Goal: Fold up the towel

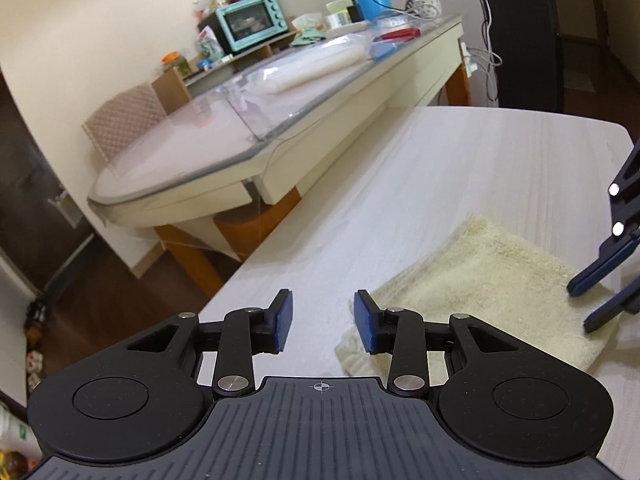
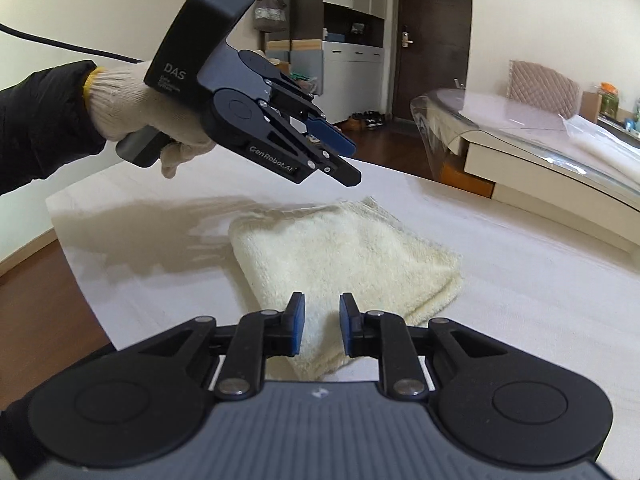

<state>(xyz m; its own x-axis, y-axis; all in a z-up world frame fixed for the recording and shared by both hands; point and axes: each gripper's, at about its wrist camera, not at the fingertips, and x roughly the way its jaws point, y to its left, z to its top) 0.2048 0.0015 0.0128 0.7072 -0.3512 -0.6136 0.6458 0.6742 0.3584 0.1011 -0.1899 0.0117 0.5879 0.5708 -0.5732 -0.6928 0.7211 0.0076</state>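
Cream towel point(image 2: 344, 256), folded to a thick pad, flat on the pale table point(image 2: 520, 280), directly ahead of and below the right gripper point(image 2: 322, 330), whose blue pads stand spread and empty. Left gripper point(image 1: 323, 322), spread, empty, raised above the table, towel at its right fingertip; gloved hand point(image 2: 132, 108) grips its handle.

Black tool point(image 2: 340, 156), blue pads point(image 2: 332, 136); cream knit glove point(image 2: 132, 108), black sleeve point(image 2: 40, 120).

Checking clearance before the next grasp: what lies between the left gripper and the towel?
Nothing. In the right wrist view the left gripper hangs open above the folded towel, with only air and bare table around it.
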